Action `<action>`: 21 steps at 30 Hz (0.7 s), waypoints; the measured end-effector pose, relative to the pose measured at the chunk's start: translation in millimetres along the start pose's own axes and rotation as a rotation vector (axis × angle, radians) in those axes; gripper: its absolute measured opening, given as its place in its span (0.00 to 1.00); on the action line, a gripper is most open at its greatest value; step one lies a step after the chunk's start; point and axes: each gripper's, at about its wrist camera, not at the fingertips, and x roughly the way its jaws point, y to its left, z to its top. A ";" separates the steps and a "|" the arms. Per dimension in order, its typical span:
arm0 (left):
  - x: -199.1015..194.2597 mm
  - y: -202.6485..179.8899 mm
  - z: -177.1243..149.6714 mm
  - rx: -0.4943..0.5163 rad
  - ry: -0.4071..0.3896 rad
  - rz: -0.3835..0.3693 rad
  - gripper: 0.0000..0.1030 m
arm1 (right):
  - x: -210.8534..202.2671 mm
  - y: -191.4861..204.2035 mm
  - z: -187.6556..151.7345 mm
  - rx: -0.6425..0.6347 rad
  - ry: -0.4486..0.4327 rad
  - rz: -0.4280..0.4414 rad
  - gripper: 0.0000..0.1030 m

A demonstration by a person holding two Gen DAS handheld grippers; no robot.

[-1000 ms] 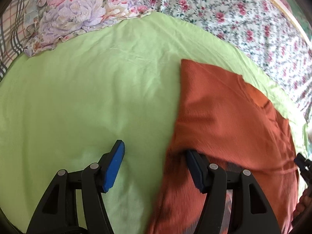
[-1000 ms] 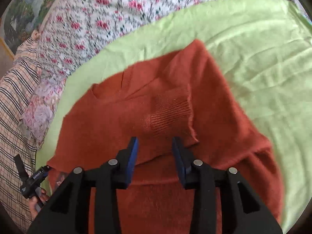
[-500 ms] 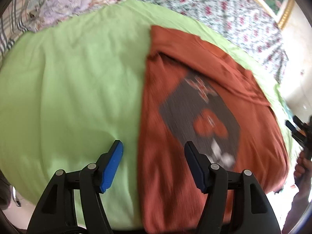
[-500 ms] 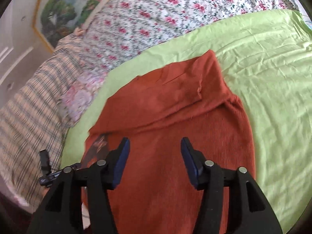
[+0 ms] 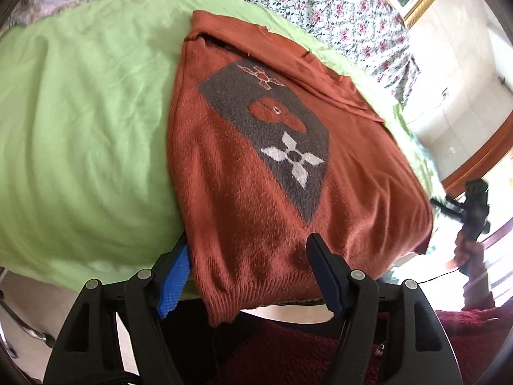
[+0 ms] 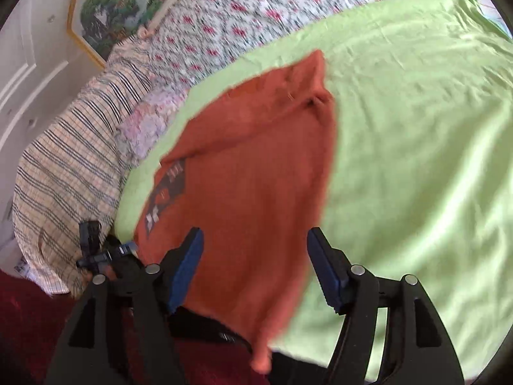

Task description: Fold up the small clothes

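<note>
The rust-orange knit sweater (image 5: 256,192) is lying soft and floppy; both the left gripper (image 5: 247,276) and right gripper (image 6: 255,266) are gaping apart, so pinching its ribbed hem (image 5: 243,295) at 6 o'clock looks best

Left wrist view: looks forward along the left gripper (image 5: 248,274) from the bed's near edge, close over the orange sweater (image 5: 275,166).
Right wrist view: looks along the right gripper (image 6: 255,268), from the sweater's other side.
Shared by 2 views: sweater, green sheet (image 6: 416,134), floral bedspread (image 5: 320,3).
</note>
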 end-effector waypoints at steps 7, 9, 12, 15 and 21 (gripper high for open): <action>7.3 -2.8 -3.4 0.038 0.033 -0.005 0.39 | 0.8 -6.8 -37.7 0.003 0.119 0.106 0.66; 7.2 -3.0 0.1 0.038 0.024 0.007 0.19 | 13.3 -4.9 -40.5 -0.003 0.124 0.143 0.66; -1.9 4.5 0.8 0.011 0.007 -0.020 0.11 | 24.1 -1.3 -40.4 -0.003 0.100 0.202 0.54; -2.6 9.4 -3.1 -0.004 0.022 -0.032 0.16 | 27.3 -3.0 -43.5 -0.004 0.116 0.231 0.29; 18.6 11.0 -10.8 -0.013 0.100 -0.076 0.21 | 31.3 -9.5 -52.5 0.004 0.155 0.262 0.29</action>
